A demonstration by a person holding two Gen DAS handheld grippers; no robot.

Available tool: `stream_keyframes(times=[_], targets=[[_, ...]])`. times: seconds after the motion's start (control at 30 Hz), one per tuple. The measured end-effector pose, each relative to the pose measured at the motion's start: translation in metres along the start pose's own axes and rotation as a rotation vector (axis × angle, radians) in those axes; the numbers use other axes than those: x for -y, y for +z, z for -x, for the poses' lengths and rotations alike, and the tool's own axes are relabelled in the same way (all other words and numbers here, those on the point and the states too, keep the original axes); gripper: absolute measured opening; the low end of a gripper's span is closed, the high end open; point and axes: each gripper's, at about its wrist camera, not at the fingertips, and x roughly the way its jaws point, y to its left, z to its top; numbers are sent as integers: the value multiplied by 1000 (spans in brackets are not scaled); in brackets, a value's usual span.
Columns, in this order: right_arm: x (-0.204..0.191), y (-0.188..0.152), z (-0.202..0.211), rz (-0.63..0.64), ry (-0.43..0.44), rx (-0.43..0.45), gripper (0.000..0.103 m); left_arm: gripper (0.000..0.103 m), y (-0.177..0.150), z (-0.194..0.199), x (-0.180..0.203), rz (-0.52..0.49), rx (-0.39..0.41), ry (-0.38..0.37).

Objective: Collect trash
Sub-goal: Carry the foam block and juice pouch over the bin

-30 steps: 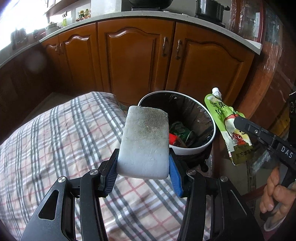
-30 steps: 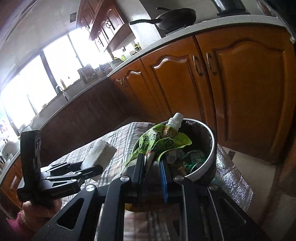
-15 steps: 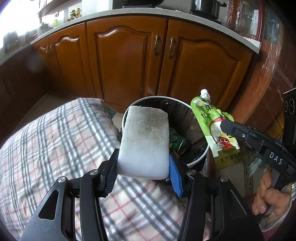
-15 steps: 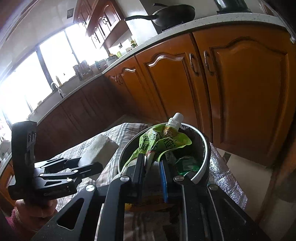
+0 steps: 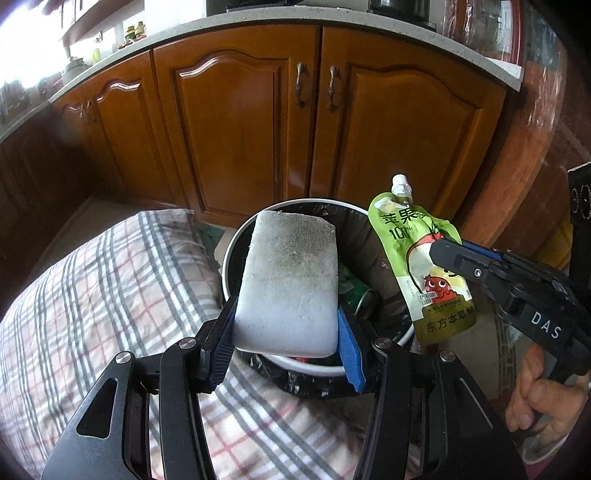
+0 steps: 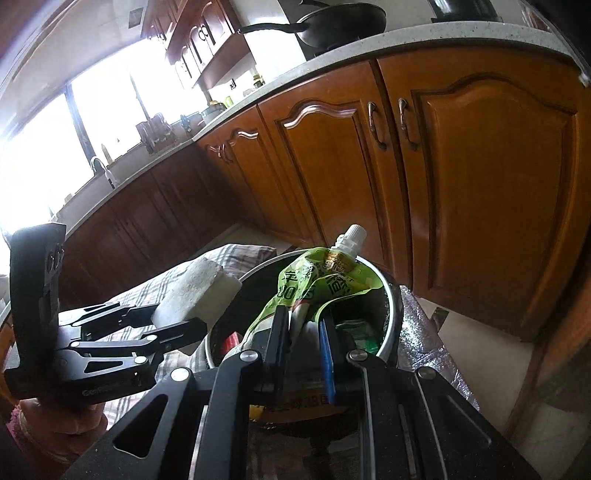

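My left gripper (image 5: 286, 325) is shut on a dirty white sponge (image 5: 291, 280), holding it over the near rim of a white trash bin (image 5: 402, 338) lined with a black bag. In the right wrist view the same sponge (image 6: 195, 290) sits at the bin's left edge (image 6: 391, 295). My right gripper (image 6: 304, 332) is shut on a green juice pouch (image 6: 321, 280) with a white cap, above the bin's opening. The left wrist view shows that pouch (image 5: 424, 269) hanging at the bin's right side from the right gripper (image 5: 448, 254). Green and red trash lies inside the bin.
The bin stands at the far end of a table under a plaid cloth (image 5: 92, 295). Wooden cabinet doors (image 5: 240, 129) and a stone counter (image 6: 406, 40) with a black pan (image 6: 340, 22) run behind it. A foil-covered surface (image 6: 421, 332) lies right of the bin.
Both grippers have drifted toward the bin. The sponge now overlaps the bin's opening, and the pouch hangs closer over it. Both grips are unchanged.
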Motion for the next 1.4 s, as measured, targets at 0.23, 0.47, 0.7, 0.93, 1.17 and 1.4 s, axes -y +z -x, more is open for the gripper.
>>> stream_keyframes(times=[0.23,0.47,0.7,0.93,1.17,1.4], targets=[[7,3,-8,-3,-7,-14,16,49,3,-12,0,0,-20,1],[8,7,-16,7,-14,-27,16,49,5,-19,0,5,-30,5],[10,6,-22,13,-23,-40,16,49,8,-26,-1,3,-38,6],[14,8,-26,14,-29,-52,16,49,11,-32,-2,2,-47,6],[16,7,-31,12,-35,-64,16,49,11,-38,-1,1,-55,12],[15,8,-34,17,-40,-71,16,49,12,-41,-2,8,-60,17]])
